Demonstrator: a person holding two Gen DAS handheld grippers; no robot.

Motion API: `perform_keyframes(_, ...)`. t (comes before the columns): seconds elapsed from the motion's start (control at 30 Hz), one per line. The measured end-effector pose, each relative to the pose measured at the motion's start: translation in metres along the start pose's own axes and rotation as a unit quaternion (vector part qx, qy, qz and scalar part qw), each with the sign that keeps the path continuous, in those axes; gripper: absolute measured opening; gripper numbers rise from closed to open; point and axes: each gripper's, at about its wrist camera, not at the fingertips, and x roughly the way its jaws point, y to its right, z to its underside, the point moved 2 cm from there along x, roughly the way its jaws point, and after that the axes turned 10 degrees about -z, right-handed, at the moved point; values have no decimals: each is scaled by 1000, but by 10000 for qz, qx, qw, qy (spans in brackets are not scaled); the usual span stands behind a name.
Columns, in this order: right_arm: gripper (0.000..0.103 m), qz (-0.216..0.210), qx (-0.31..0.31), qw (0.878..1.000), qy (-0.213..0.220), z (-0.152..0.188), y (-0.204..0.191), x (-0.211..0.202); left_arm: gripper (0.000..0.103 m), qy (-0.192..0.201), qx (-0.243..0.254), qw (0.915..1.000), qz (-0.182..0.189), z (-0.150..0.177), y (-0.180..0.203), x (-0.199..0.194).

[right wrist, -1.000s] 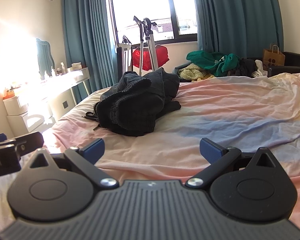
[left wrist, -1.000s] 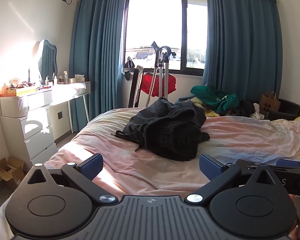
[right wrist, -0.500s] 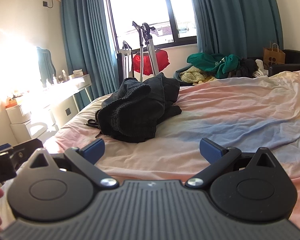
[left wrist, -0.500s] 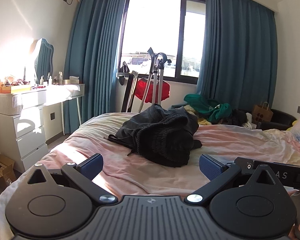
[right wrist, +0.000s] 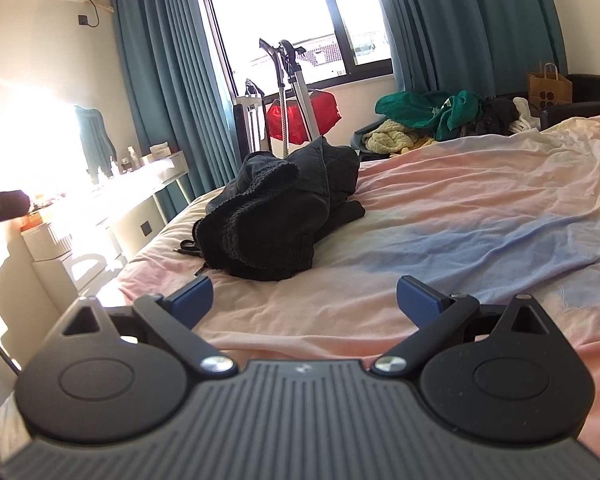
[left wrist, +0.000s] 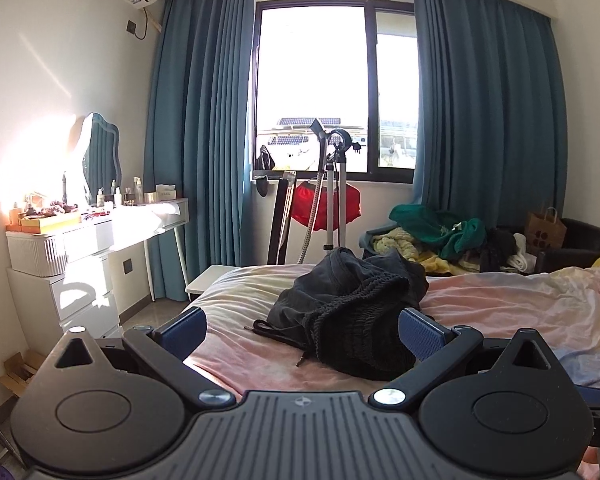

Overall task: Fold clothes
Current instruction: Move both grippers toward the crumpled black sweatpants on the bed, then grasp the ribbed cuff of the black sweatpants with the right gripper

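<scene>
Nothing is folded yet — the dark clothes [left wrist: 352,320] lie in a crumpled heap on the bed [right wrist: 440,240]. Left gripper [left wrist: 302,330] and right gripper [right wrist: 304,298] both hover short of it, jaws spread and empty.

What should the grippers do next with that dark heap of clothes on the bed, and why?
Probably move the left hand-held gripper forward to the dark clothes pile and pinch its top layer. Both hand-held grippers are open and empty, the right one too. The pile lies bunched up on the bed sheet, ahead of both, so nothing can be folded until one piece is lifted off.
</scene>
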Motion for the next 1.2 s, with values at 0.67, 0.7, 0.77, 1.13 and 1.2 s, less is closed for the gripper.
perform_keyframes(0.67, 62, 541, -1104, 9872, -1017, 9, -11, 241, 103, 262, -571, 9937, -924, 51, -92, 120)
perform_keyframes(0.7, 62, 603, -1003, 9887, -940, 7, -8, 245, 103, 278, -554, 9944, -855, 52, -91, 123)
perform_keyframes(0.77, 62, 653, -467, 9949, -609, -2, 3, 242, 103, 265, -530, 9948, -829, 54, -88, 126)
perform_keyframes(1.13, 59, 1427, -119, 9889, -388, 3, 14, 257, 103, 21, -967, 9930, -679, 54, -100, 124)
perform_keyframes(1.2, 56, 1449, 373, 9886, 181, -5, 26, 241, 103, 33, -975, 9929, -674, 54, -102, 120)
